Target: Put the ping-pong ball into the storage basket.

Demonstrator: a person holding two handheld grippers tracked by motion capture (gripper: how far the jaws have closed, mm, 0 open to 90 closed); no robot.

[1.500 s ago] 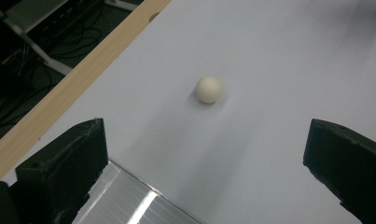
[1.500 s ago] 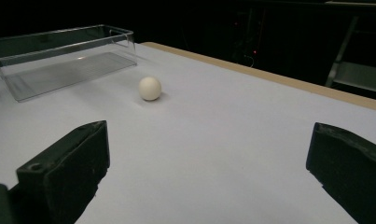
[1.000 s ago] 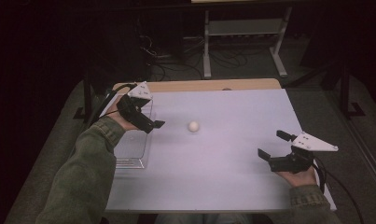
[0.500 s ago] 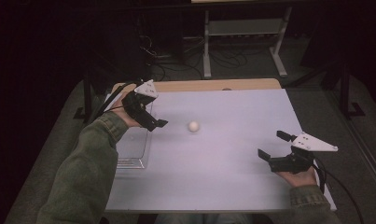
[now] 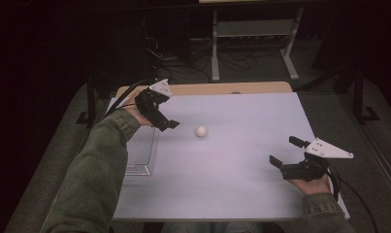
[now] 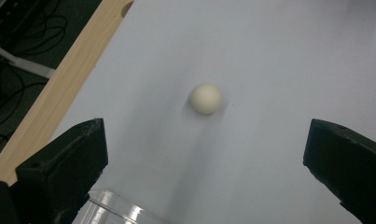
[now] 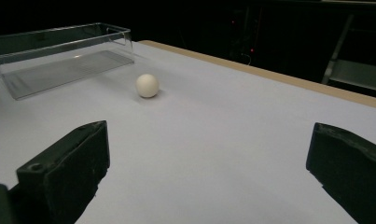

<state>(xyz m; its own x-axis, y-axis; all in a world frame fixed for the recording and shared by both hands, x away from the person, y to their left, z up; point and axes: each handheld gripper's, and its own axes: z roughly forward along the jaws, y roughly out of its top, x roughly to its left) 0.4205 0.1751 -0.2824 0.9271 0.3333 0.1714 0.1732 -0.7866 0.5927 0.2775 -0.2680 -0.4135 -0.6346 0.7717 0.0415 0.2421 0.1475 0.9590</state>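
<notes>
Left gripper (image 5: 170,124) jaws wide, nothing held, above the table near the tray's far end. Ahead of them, apart, white ball (image 6: 206,99) on the table (image 5: 241,184); round, no long axis or heading. Right gripper (image 5: 284,151) jaws wide, empty, well apart from the ball. Clear tray (image 7: 59,51) at table's left holds nothing; label (image 5: 135,170) at its near end unreadable.

I see olive-green sleeves on both my forearms. My left gripper (image 5: 156,109) and right gripper (image 5: 292,154) are black, each with blocky black fingers (image 6: 64,163), a grey three-cornered plate and a trailing black cable.
</notes>
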